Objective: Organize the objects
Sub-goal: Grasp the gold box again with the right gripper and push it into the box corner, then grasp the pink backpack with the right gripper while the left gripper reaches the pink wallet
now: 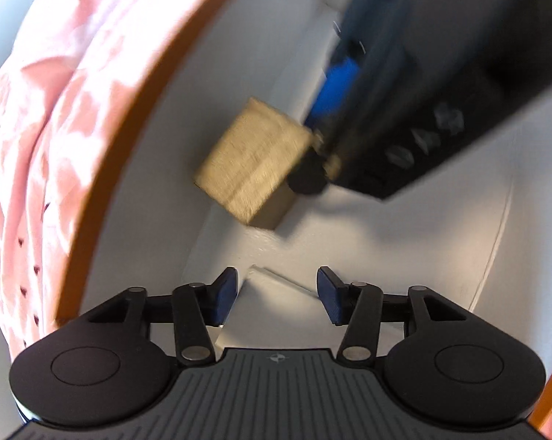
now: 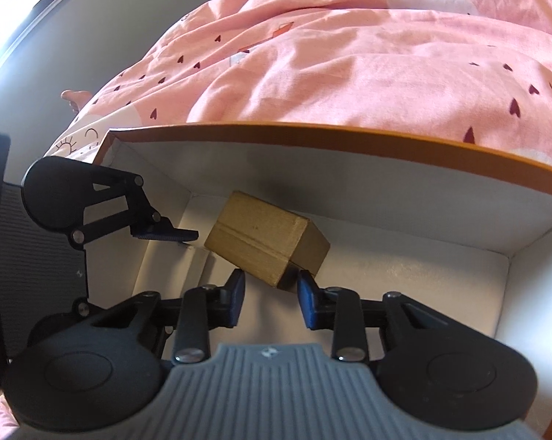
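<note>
Two grippers: both reach into the orange-rimmed white cardboard box [image 2: 349, 198].
Left gripper [image 1: 276, 293]: lower centre, jaws wide, empty.
Right gripper [image 2: 270, 299]: lower centre, jaws spread, holding nothing, just beside the tan wooden block [image 2: 265, 236].
Block: tilted, mid-frame, inside the box.

We count one wooden block [image 2: 265, 236] ahead of the right hand-held gripper [image 2: 270, 302], one orange-rimmed box [image 2: 312, 130], one pink blanket [image 2: 349, 55], and two hand-held grippers in all.
</note>
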A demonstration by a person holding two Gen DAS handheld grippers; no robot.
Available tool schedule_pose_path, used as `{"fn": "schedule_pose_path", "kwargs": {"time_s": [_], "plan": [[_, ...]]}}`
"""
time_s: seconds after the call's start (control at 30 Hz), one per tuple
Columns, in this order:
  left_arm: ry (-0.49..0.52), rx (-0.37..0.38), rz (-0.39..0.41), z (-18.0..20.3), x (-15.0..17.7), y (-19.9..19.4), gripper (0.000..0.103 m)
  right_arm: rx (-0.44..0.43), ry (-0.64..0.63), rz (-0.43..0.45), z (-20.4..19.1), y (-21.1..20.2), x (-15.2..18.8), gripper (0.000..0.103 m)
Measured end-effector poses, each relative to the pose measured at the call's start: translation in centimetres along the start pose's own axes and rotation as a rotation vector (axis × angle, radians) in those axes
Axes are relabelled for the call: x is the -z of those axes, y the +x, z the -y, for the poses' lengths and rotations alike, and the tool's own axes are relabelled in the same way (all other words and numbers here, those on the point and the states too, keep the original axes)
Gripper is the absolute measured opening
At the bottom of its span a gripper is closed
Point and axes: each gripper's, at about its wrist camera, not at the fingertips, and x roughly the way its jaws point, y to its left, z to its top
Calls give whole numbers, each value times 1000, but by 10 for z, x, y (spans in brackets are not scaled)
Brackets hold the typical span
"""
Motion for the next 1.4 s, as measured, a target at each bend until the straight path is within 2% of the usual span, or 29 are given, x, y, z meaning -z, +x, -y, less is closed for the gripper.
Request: {"fn": "schedule_pose_path", "kwargs": {"time_s": [0.1, 0.17, 0.37, 0.5, 0.67, 0.9, 1.1, 1.27, 1.3, 1.4], "plan": [[-71, 23, 26, -15, 4, -13, 58, -6, -26, 9, -5, 5, -3, 29], [-102, 28, 10, -21, 5, -18, 52, 0, -57, 17, -10, 8, -5, 25], [-175, 32, 5, -35, 5, -24, 44, 10, -153, 34, -31, 20, -10, 23], [-191, 39, -12, -39, 7, -23, 43, -10, -209, 34, -44, 30, -13, 20], [-210, 61, -5, -42, 9, -26, 42, -43, -268, 40, -58, 39, -16, 10], [-271, 83, 28, -50, 7, -28, 42, -46, -270, 38, -63, 37, -17, 6], [-343, 78, 142, -42, 12, -61, 42, 14, -241, 57, -61, -6, -2, 6], [-446, 102, 270, -22, 30, -103, 42, 51, -203, 135, -63, -60, 27, 7], [-467, 111, 293, 6, 34, -117, 42, 60, -196, 149, -64, -70, 35, 8], [-518, 154, 352, 29, 46, -135, 42, 73, -163, 184, -65, -99, 63, 10]]}}
